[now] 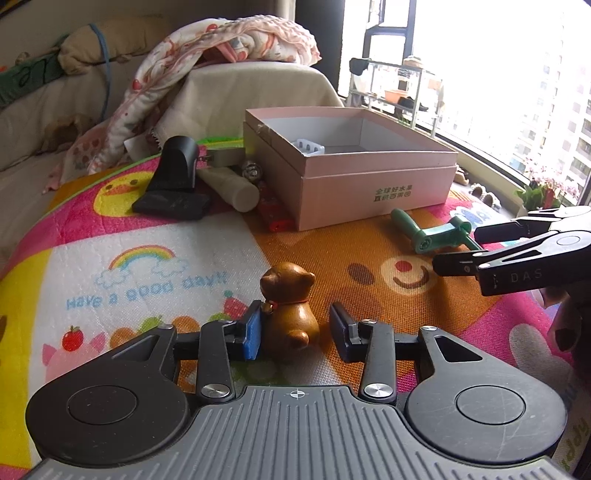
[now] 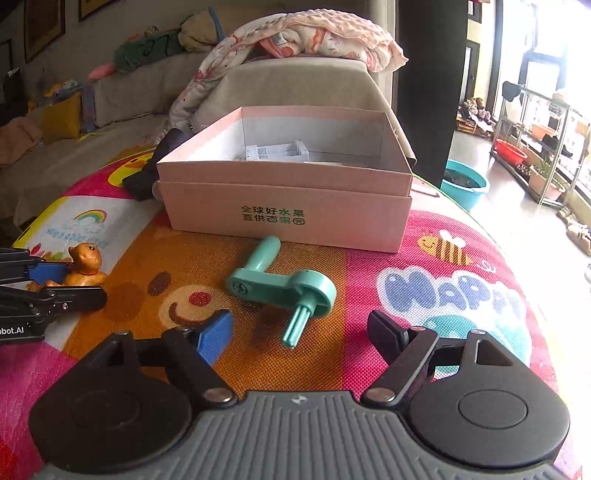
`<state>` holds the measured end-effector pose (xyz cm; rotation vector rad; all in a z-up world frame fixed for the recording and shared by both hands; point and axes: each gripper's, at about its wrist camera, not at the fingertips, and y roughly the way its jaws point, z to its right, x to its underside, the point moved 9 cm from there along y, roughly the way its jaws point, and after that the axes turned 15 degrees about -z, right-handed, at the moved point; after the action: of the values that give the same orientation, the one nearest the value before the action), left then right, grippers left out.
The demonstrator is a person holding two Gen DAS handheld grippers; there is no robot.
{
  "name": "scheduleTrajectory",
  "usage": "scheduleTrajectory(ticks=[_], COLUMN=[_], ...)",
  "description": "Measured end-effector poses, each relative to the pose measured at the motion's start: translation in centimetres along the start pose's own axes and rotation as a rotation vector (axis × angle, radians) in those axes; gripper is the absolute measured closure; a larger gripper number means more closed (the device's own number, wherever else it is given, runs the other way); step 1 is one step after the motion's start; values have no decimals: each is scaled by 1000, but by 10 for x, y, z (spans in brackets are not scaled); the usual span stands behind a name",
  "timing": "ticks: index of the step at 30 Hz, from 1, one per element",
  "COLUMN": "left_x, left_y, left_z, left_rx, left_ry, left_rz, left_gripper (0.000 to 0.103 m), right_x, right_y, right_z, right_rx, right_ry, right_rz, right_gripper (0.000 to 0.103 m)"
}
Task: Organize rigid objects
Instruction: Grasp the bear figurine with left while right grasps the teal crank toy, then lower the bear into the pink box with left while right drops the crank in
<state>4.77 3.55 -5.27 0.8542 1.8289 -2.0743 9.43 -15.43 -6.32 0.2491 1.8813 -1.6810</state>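
Left gripper half-open straddling brown bear, left pad touching, positioned to grasp for pink box at 1 o'clock.

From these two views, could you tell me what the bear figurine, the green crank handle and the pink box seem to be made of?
Bear figurine: probably polished wood or resin; smooth brown, soft sheen.
Green crank handle: moulded plastic, uniform mint colour, semi-gloss.
Pink box: matte cardboard; thin folded walls, printed lettering.

A patterned play mat covered the surface. Beyond its far edge stood a sofa draped with a floral blanket. A teal basin sat on the floor past the mat's right edge.
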Motion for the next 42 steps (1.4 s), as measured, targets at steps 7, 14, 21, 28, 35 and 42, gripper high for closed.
scheduleTrajectory(ticks=[7, 14, 21, 28, 35, 42], left_x=[3, 2, 0, 10, -2, -93], left_y=[-2, -4, -5, -15, -57, -121], left_z=[-3, -9, -13, 25, 63, 59], left_rx=[14, 44, 28, 45, 172, 153], left_ry=[-44, -145, -220, -42, 27, 65], left_rz=[1, 20, 61, 35, 93, 333], left_gripper=[61, 63, 69, 69, 69, 69], right_x=[-17, -20, -15, 7, 15, -45], right_y=[12, 15, 9, -14, -88, -178], right_z=[-14, -14, -23, -24, -7, 20], right_rx=[34, 34, 12, -37, -37, -21], right_ry=[43, 51, -7, -36, -55, -26], right_rz=[0, 7, 31, 15, 159, 420], right_gripper=[20, 18, 33, 33, 34, 34])
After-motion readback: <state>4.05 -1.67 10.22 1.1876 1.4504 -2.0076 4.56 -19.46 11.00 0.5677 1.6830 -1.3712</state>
